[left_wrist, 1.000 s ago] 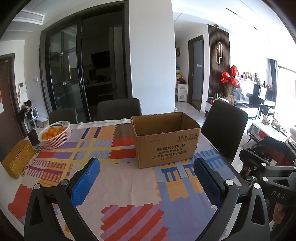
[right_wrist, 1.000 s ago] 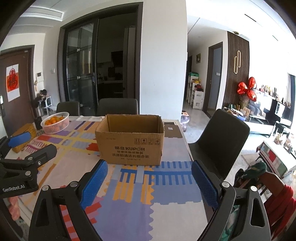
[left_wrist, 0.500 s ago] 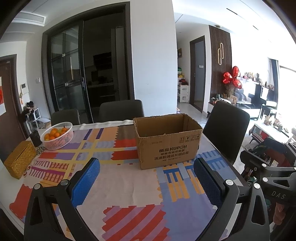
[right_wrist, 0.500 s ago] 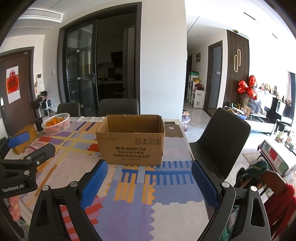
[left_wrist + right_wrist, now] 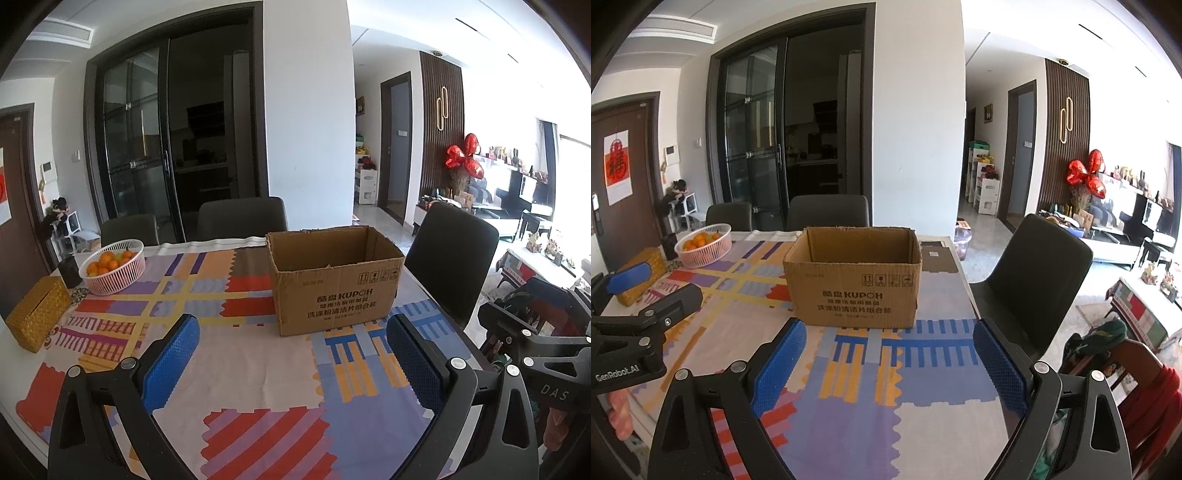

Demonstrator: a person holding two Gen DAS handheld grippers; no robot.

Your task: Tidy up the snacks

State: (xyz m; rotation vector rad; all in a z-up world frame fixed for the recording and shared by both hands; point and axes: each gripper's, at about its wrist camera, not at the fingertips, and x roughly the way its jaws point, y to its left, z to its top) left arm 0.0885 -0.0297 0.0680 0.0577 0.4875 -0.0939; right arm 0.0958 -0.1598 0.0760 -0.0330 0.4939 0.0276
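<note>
An open brown cardboard box (image 5: 334, 282) marked KUPOH stands on the patterned tablecloth (image 5: 258, 369); it also shows in the right wrist view (image 5: 855, 282). Its inside bottom is hidden and no snacks are in view. My left gripper (image 5: 295, 354) is open and empty, held above the table's near part, short of the box. My right gripper (image 5: 888, 354) is open and empty, also short of the box. The left gripper shows at the left edge of the right wrist view (image 5: 639, 314).
A white basket of oranges (image 5: 112, 266) and a gold woven tissue box (image 5: 38, 314) sit at the table's far left beside a dark cup (image 5: 69, 271). Dark chairs stand behind the table (image 5: 242, 218) and at its right side (image 5: 452, 258).
Both grippers have risen and drawn back slightly, so the box sits a little lower and farther in each view. Both stay open and empty.
</note>
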